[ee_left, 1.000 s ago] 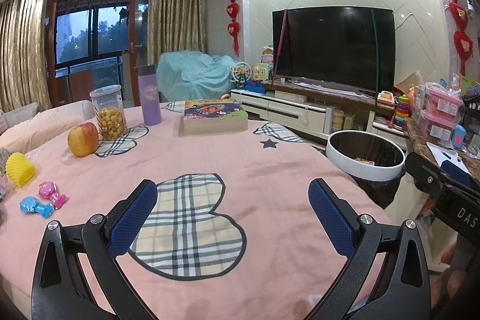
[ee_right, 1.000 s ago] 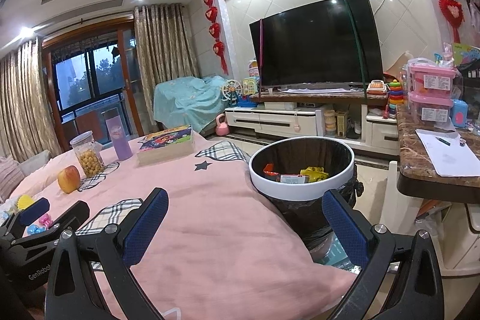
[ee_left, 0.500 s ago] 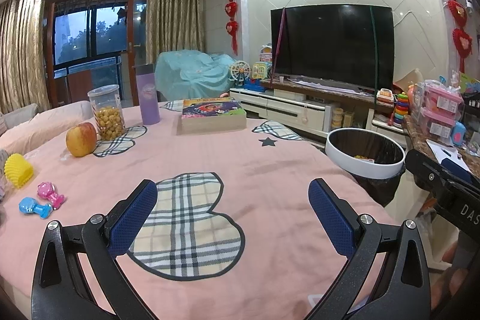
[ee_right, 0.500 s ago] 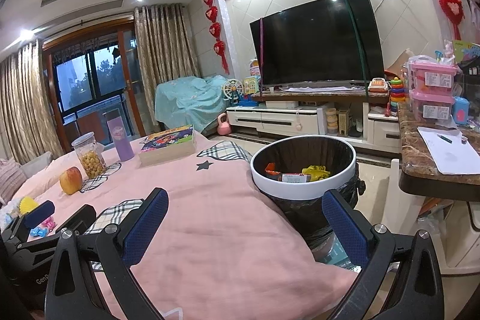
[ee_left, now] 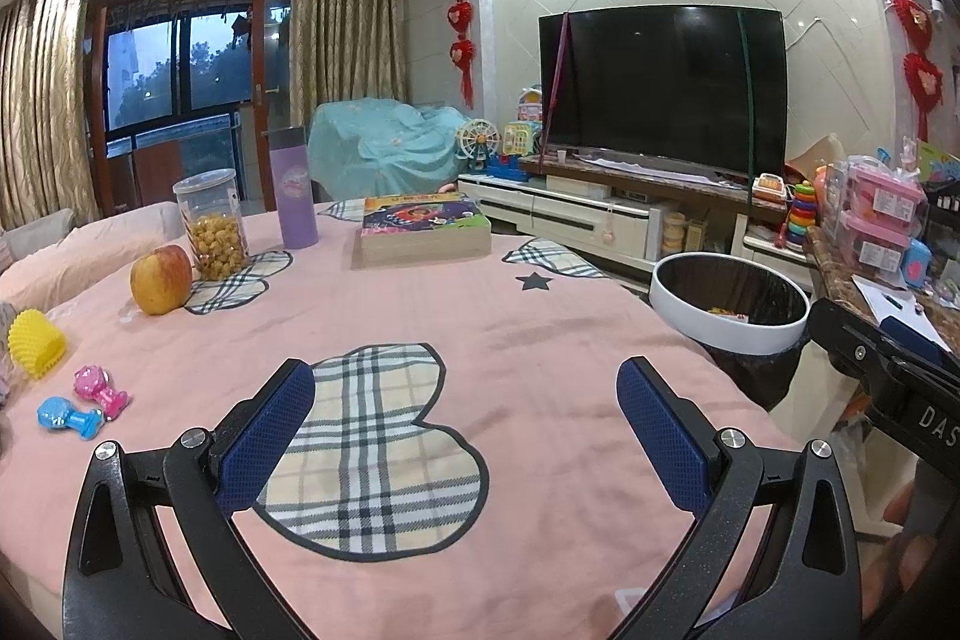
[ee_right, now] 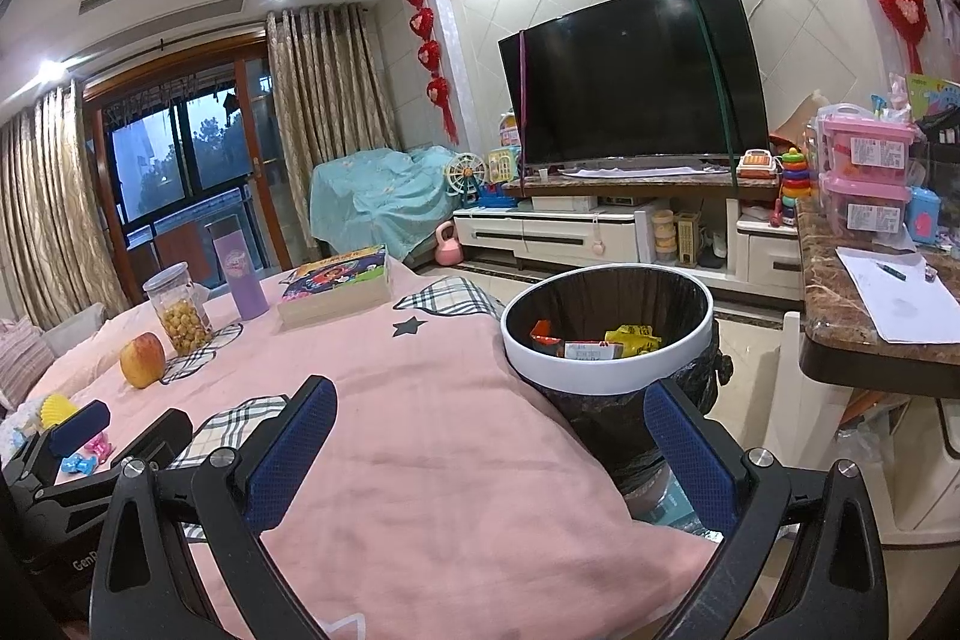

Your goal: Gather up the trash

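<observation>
A round bin with a white rim and black liner stands off the right edge of the pink-clothed table; inside lie a yellow wrapper, a red wrapper and a white labelled packet. The bin also shows at the right in the left wrist view. My left gripper hovers open over the plaid patch with nothing between its fingers. My right gripper is open and empty too, above the table edge just short of the bin. The left gripper appears at the lower left of the right wrist view.
On the table stand an apple, a jar of yellow snacks, a purple bottle, a boxed book, a yellow cup-shaped toy and small pink and blue toys. A marble counter with paper lies right of the bin.
Both views have shifted only slightly; the bin sits a little lower and nearer in the right wrist view. Both grippers stay open and empty.
</observation>
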